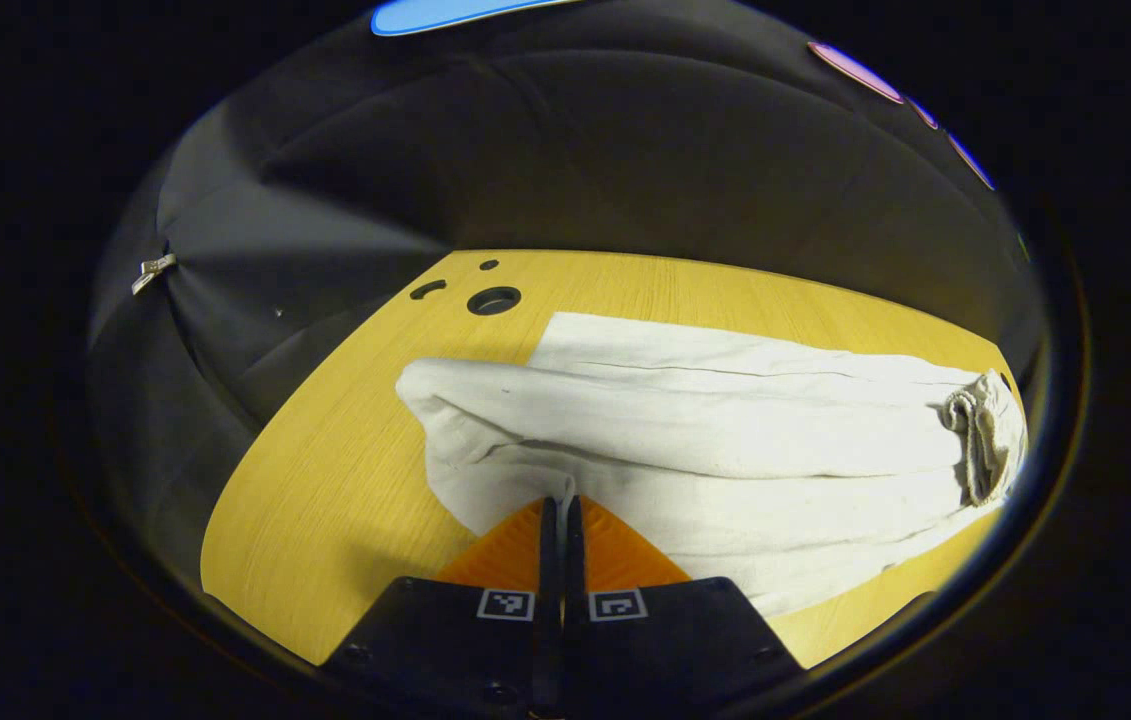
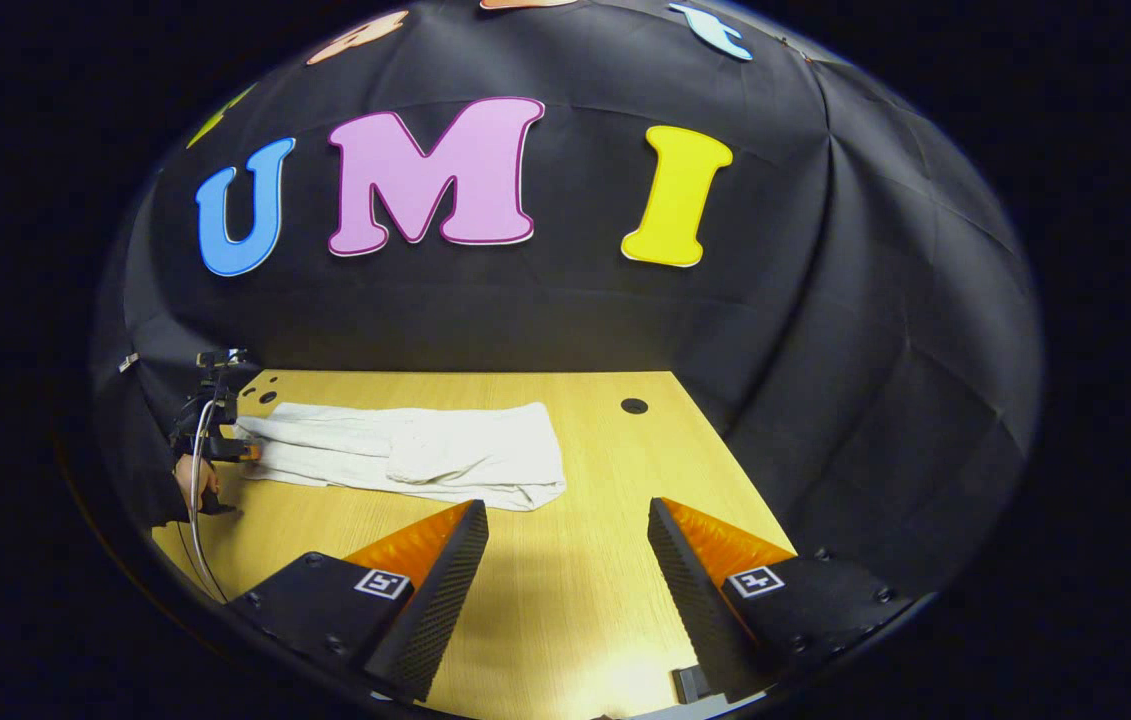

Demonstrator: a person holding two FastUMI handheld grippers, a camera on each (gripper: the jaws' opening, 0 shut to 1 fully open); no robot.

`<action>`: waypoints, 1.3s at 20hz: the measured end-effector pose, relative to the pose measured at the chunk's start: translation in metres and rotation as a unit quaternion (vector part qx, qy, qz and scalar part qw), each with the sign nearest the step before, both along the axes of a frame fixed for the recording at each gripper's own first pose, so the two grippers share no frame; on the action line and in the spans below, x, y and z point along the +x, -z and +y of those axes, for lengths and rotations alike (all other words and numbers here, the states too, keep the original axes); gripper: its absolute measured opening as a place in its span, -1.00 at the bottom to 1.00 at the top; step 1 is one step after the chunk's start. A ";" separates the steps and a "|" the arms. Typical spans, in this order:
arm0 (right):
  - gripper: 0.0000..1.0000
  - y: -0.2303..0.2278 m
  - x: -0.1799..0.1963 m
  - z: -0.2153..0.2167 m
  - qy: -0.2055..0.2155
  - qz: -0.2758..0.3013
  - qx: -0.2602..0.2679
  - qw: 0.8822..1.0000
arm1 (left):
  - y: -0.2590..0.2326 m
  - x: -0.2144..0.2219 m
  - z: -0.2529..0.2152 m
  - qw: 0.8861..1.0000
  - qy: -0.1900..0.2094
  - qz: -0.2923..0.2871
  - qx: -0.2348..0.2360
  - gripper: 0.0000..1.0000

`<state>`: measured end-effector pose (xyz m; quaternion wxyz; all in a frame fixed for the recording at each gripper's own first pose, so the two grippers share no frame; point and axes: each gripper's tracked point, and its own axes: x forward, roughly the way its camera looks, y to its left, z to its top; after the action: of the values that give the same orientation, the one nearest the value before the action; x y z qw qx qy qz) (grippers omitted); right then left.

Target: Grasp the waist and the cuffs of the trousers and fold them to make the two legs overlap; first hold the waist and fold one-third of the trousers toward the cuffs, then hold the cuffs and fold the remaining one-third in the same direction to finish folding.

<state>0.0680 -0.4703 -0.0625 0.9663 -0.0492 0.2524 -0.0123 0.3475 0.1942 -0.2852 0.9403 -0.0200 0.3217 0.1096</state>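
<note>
Left gripper [image 1: 560,510]: jaws pressing together, pinching a thin edge of the trousers [image 1: 725,450] at the cuff end. In the right gripper view it is showing far off [image 2: 247,452] at the cloth's left end, with the hand [image 2: 193,480] holding it and a cable hanging down.

Right gripper [image 2: 565,530]: fingers standing wide apart, gripping nothing, hovering over bare table [image 2: 565,620], well apart from the trousers [image 2: 405,455].

Trousers are lying flat along the far side of the table [image 1: 325,480], legs stacked, waist end bunching at the far right in the left gripper view. Table holes [image 1: 493,300] are sitting just beyond the cuff end.
</note>
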 end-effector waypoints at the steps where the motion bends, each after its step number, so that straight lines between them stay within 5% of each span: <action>1: 0.98 0.001 0.004 0.002 -0.008 -0.002 0.004 1.000 | -0.002 -0.003 -0.002 1.000 -0.006 -0.001 -0.018 -0.89; 6: 0.96 0.010 0.026 -0.001 -0.028 0.003 0.027 0.999 | -0.050 -0.006 -0.009 0.992 -0.055 -0.068 -0.095 -0.89; 17: 0.96 0.017 0.056 -0.046 -0.027 -0.011 0.060 0.998 | -0.185 0.031 -0.115 0.985 0.012 -0.163 -0.049 -0.89; 26: 0.95 0.009 0.062 -0.094 -0.016 -0.033 0.065 0.997 | -0.224 0.055 -0.298 0.974 0.119 -0.187 -0.055 -0.89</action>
<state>0.1300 -0.5639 -0.0711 0.9754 0.0104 0.2194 0.0177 0.4024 -0.1039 -0.0607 0.9875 -0.0534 0.1463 -0.0263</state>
